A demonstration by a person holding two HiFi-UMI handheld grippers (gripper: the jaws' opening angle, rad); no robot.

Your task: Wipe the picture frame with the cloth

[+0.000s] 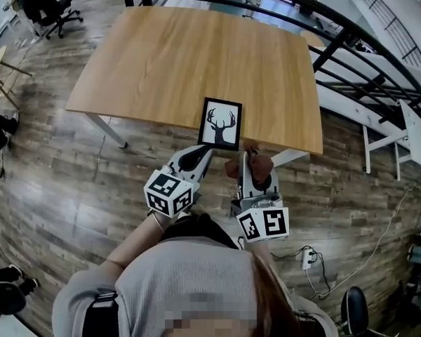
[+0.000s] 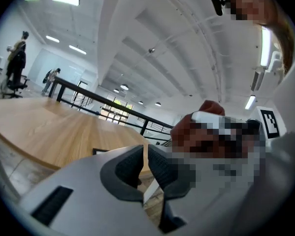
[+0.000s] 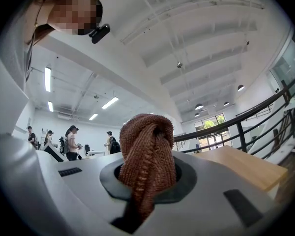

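A black picture frame (image 1: 220, 123) with a deer silhouette lies near the front edge of the wooden table (image 1: 196, 55). My left gripper (image 1: 202, 152) is just short of the frame's near left corner, shut, with nothing visibly held. In the left gripper view its pads (image 2: 160, 168) meet, and a dark edge of the frame (image 2: 99, 151) shows just left of them. My right gripper (image 1: 251, 161) is at the table's front edge right of the frame, shut on a bunched brown knitted cloth (image 1: 259, 166). The cloth (image 3: 147, 156) bulges out between that gripper's jaws.
A black railing (image 1: 351, 27) runs behind and to the right of the table. An office chair (image 1: 49, 9) stands far left. A white bench frame (image 1: 400, 135) is at the right, and a power strip (image 1: 307, 258) lies on the wood floor. Several people (image 3: 71, 141) stand far off.
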